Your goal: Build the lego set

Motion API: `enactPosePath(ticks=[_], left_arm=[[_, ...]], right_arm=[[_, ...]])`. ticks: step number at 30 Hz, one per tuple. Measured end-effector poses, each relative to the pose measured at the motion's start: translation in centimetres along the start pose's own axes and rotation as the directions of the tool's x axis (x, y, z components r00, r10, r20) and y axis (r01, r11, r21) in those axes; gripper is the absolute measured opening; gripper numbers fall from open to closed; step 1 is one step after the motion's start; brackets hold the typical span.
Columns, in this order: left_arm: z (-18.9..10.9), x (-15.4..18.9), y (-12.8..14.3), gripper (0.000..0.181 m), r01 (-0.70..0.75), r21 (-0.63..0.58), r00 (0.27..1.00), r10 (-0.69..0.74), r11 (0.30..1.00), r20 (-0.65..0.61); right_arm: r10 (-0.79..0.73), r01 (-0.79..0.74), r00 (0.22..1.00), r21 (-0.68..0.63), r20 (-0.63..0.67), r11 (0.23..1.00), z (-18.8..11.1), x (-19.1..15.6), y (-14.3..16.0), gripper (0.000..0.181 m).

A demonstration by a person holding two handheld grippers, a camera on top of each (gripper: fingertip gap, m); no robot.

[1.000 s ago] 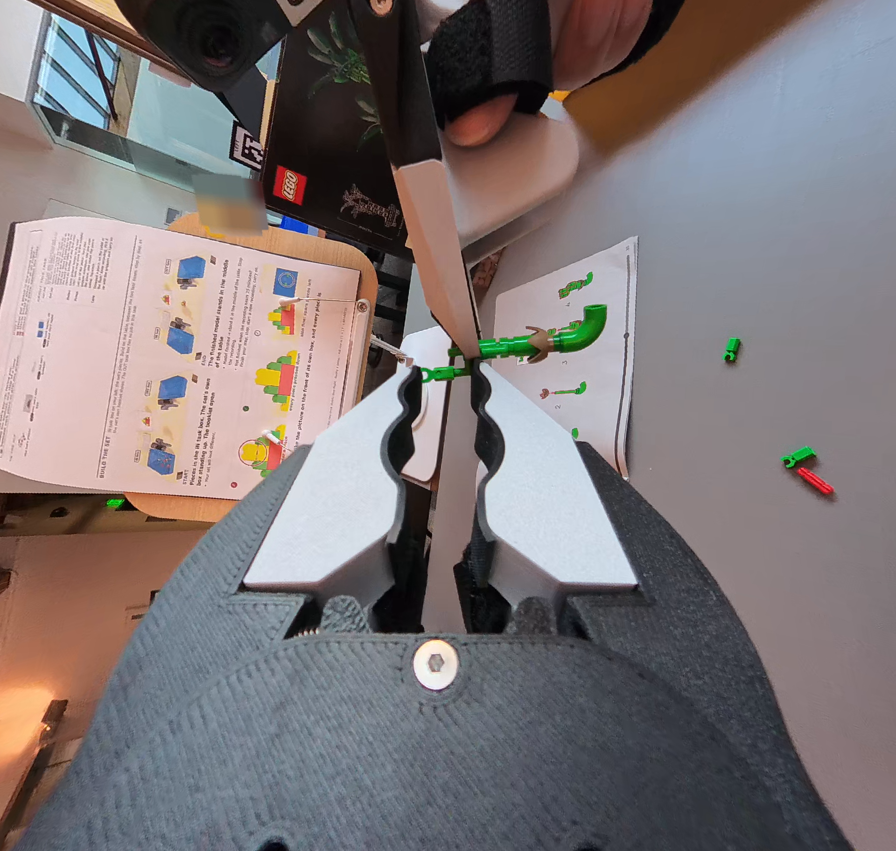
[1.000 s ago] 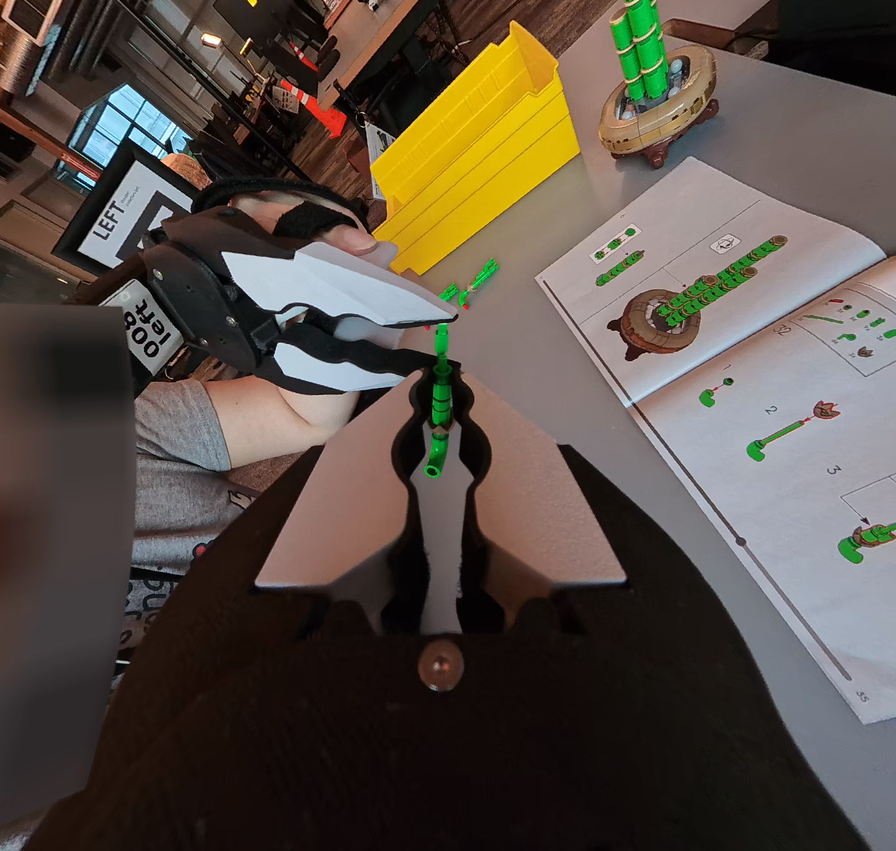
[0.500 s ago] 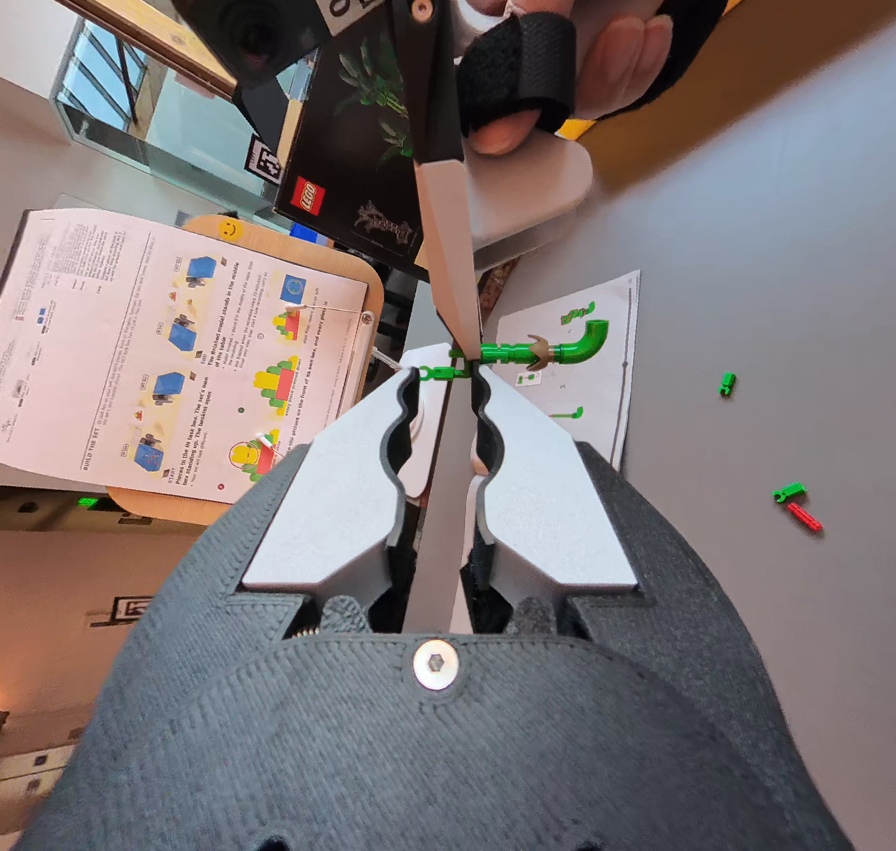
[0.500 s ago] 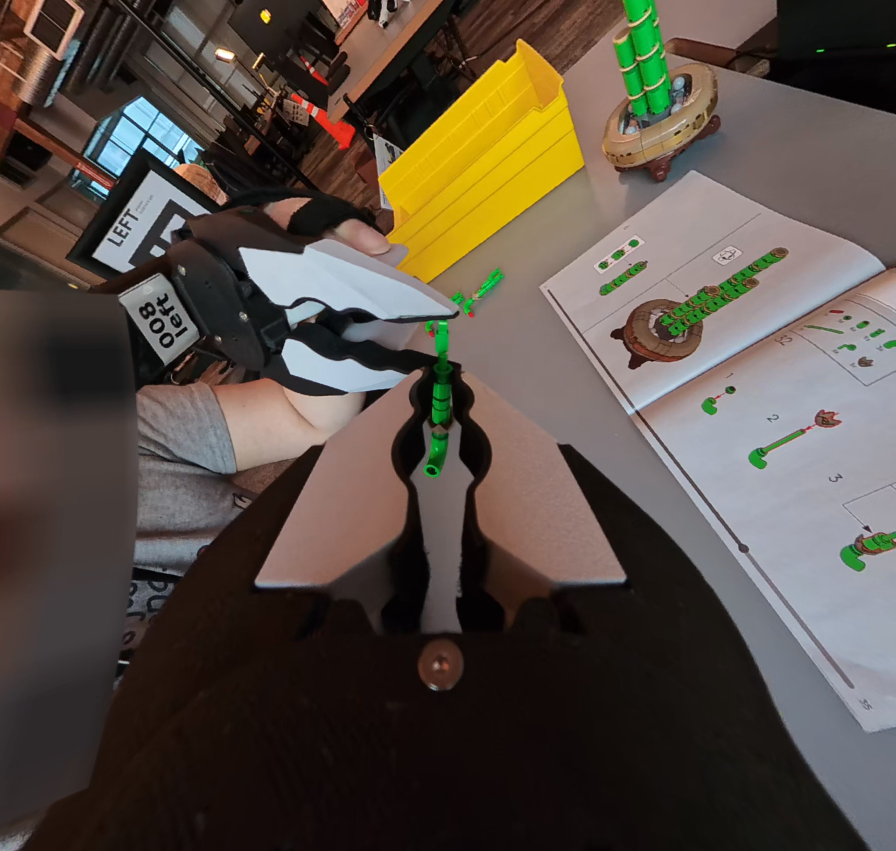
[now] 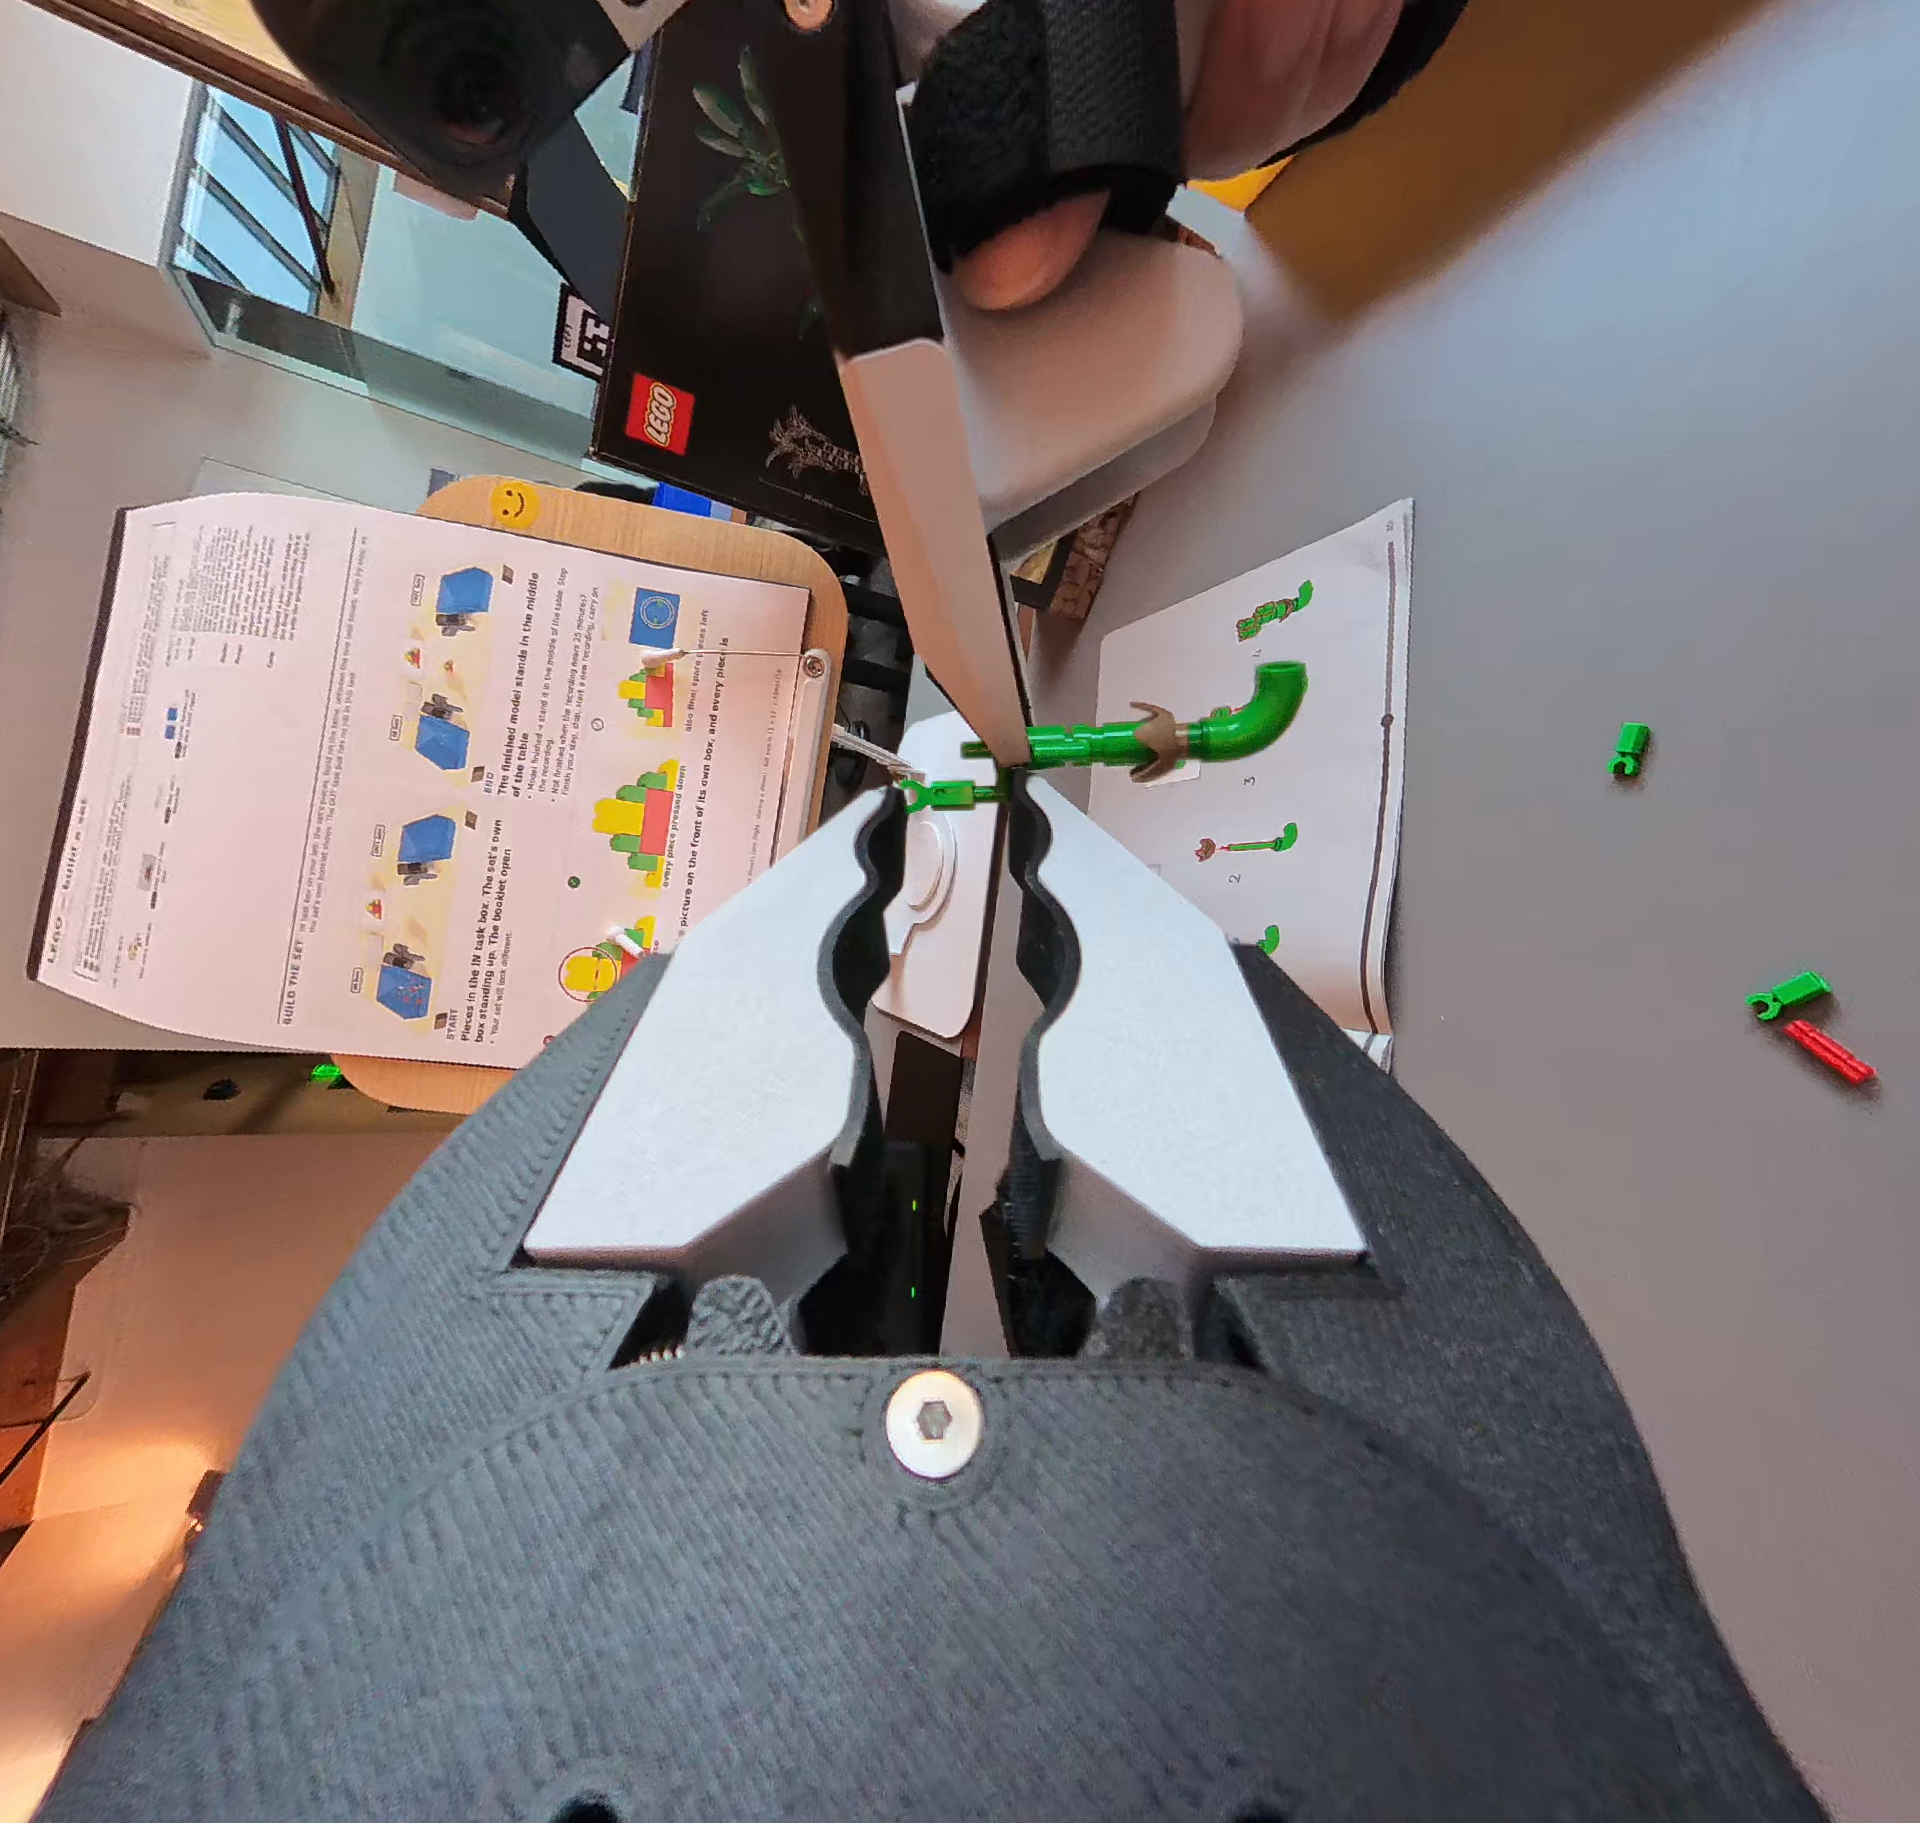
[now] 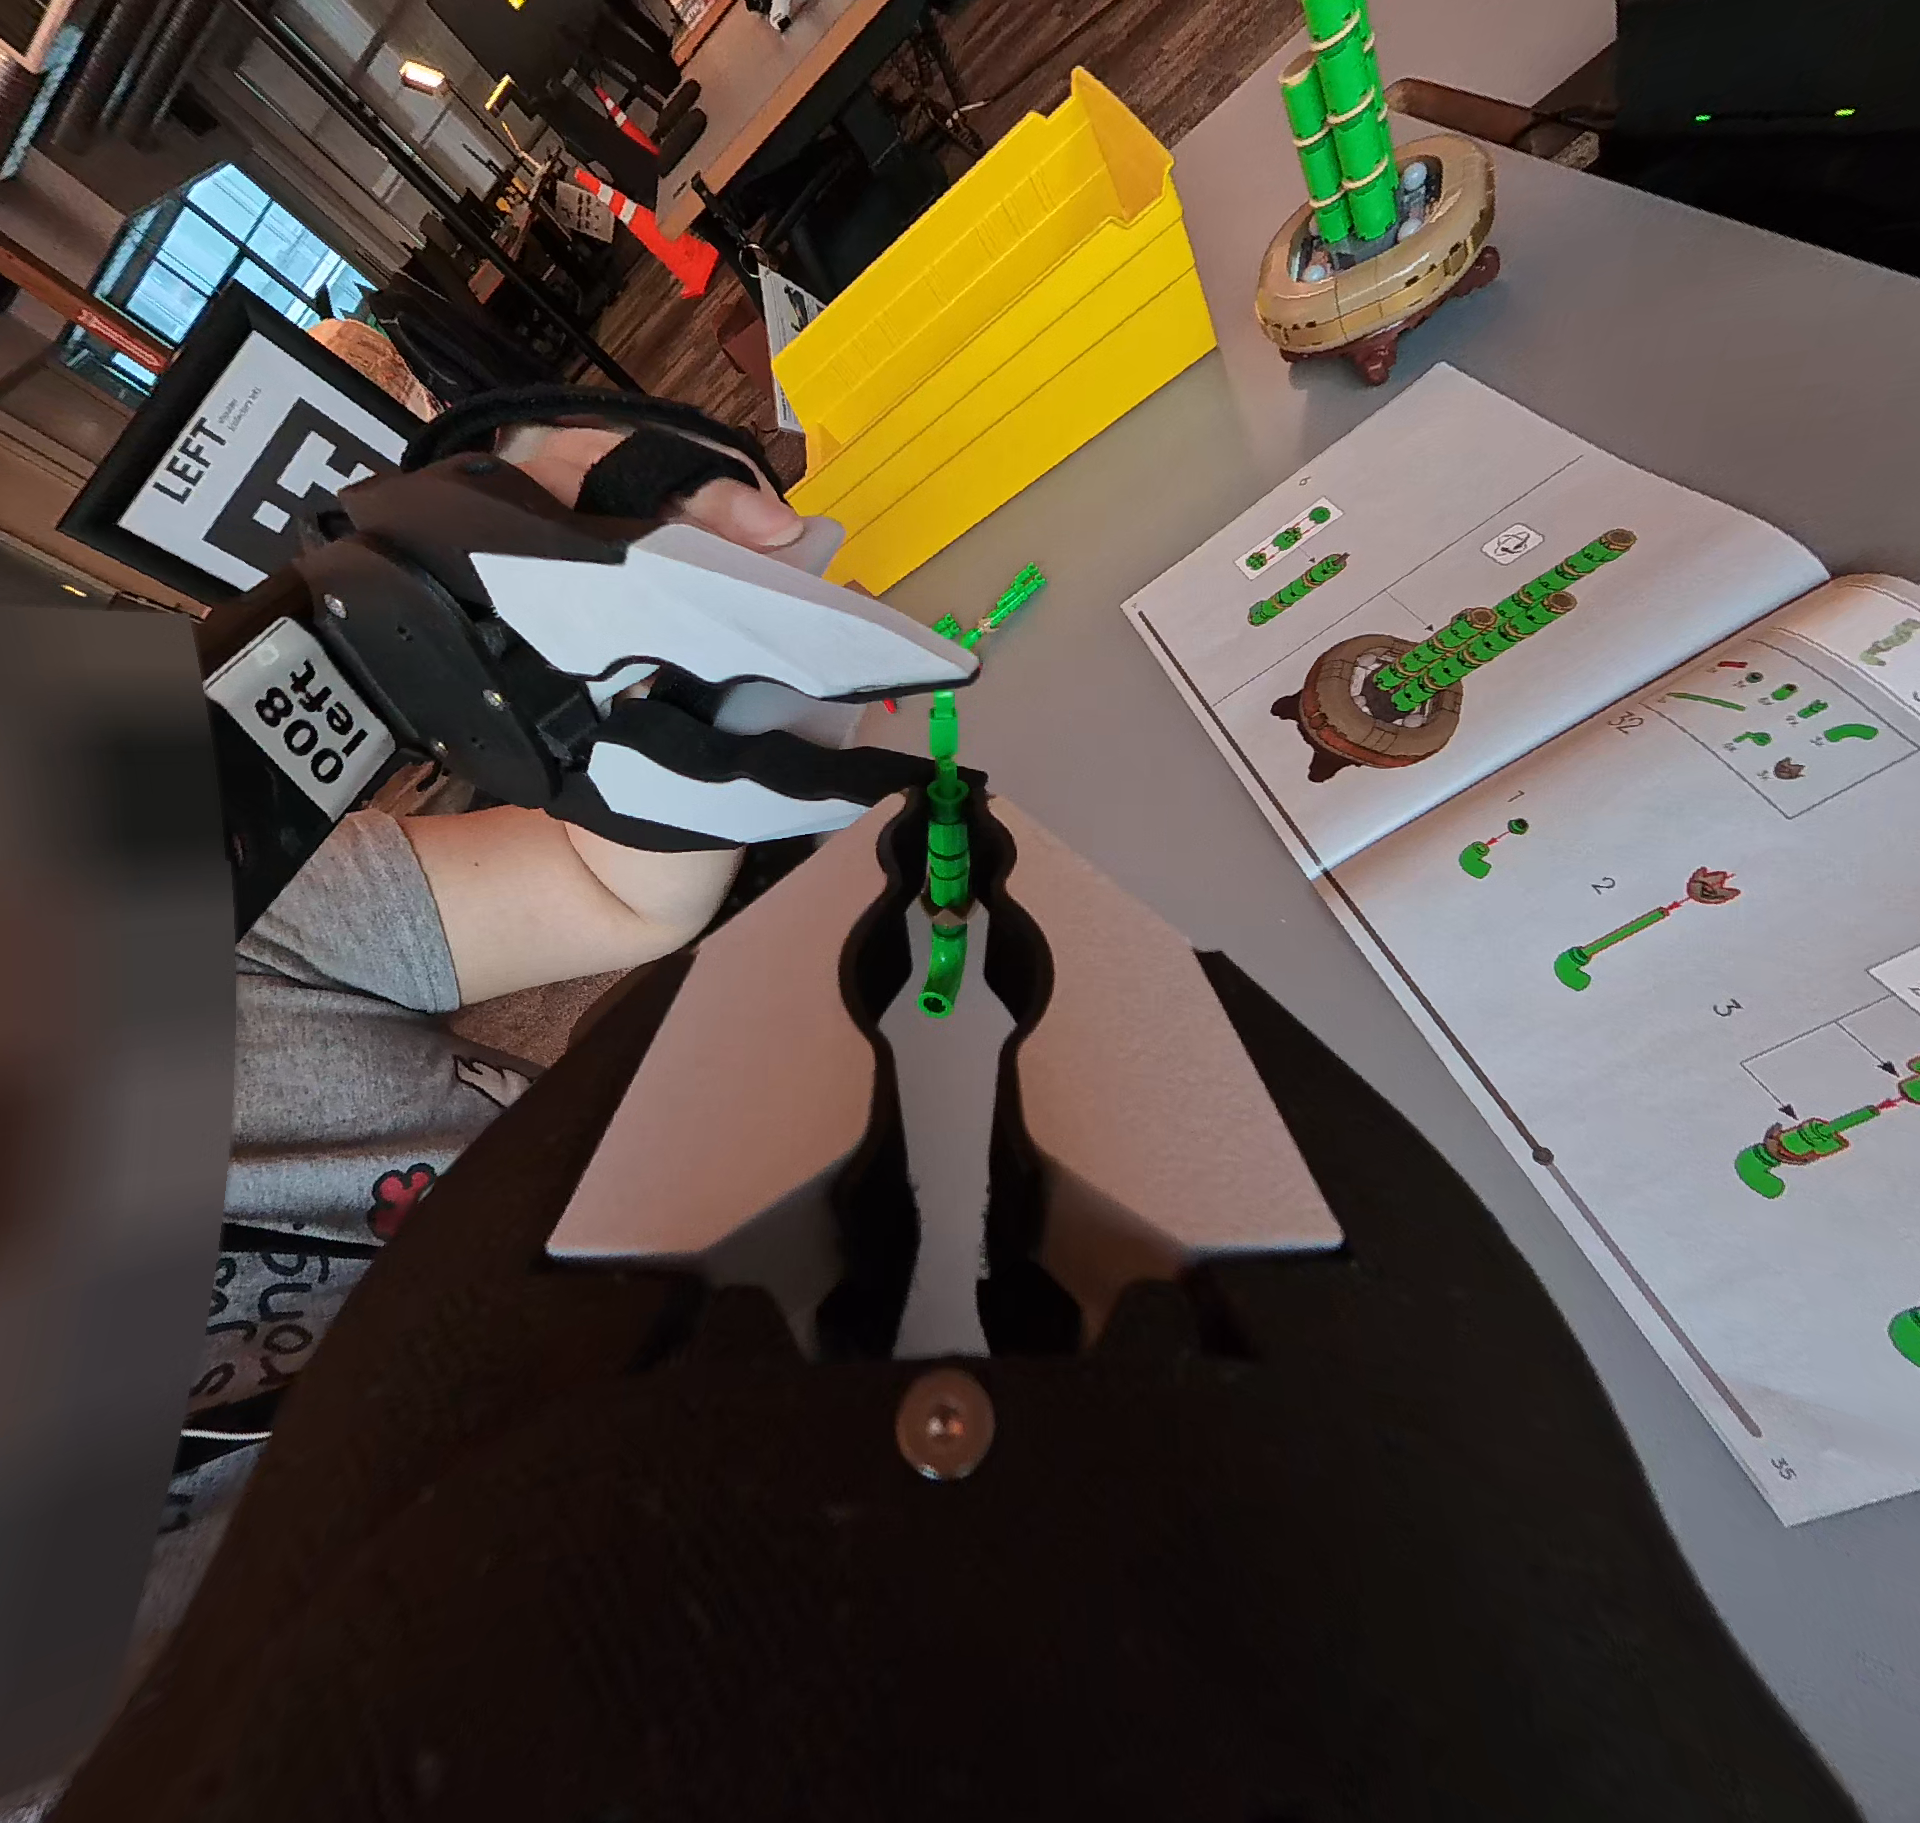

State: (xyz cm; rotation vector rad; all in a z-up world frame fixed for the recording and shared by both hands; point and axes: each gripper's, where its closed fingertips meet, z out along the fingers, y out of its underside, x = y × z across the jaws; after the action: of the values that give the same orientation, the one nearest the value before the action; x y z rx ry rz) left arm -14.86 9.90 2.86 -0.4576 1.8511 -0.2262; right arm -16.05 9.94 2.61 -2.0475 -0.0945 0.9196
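At centre frame in the right wrist view, the right tool point(image 6: 943, 838) pinches a green stem point(image 6: 945, 859) with a brown collar and curved elbow end lying back between its fingers. Just beyond, the left tool point(image 5: 951, 794) is pressed together on a thin green clip piece point(image 5: 948, 793), whose free end stands out past the stem's tip; whether the two are already joined I cannot tell. The step in hand looks like adding this clip to the stem. Right of centre the booklet point(image 6: 1558, 838) lies open on the grey bench point(image 6: 1091, 485), and loose green bits point(image 6: 1003, 610) and a red pin point(image 5: 1829, 1051) wait to be used. Toward the upper right stand the yellow bin point(image 6: 997, 319) and the pot model point(image 6: 1371, 246) with green stalks already raised, so the bulk seems built, with side stems left.
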Motion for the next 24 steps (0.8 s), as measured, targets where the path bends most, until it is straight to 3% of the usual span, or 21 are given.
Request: enactPosePath(ticks=[24], left_arm=[[0.71,0.47,0.43,0.018,-0.015,-0.024,1.0,0.015,1.0,-0.003]], right_arm=[[0.025,-0.025,1.0,-0.011,-0.015,1.0,0.12,0.89,0.37,0.006]])
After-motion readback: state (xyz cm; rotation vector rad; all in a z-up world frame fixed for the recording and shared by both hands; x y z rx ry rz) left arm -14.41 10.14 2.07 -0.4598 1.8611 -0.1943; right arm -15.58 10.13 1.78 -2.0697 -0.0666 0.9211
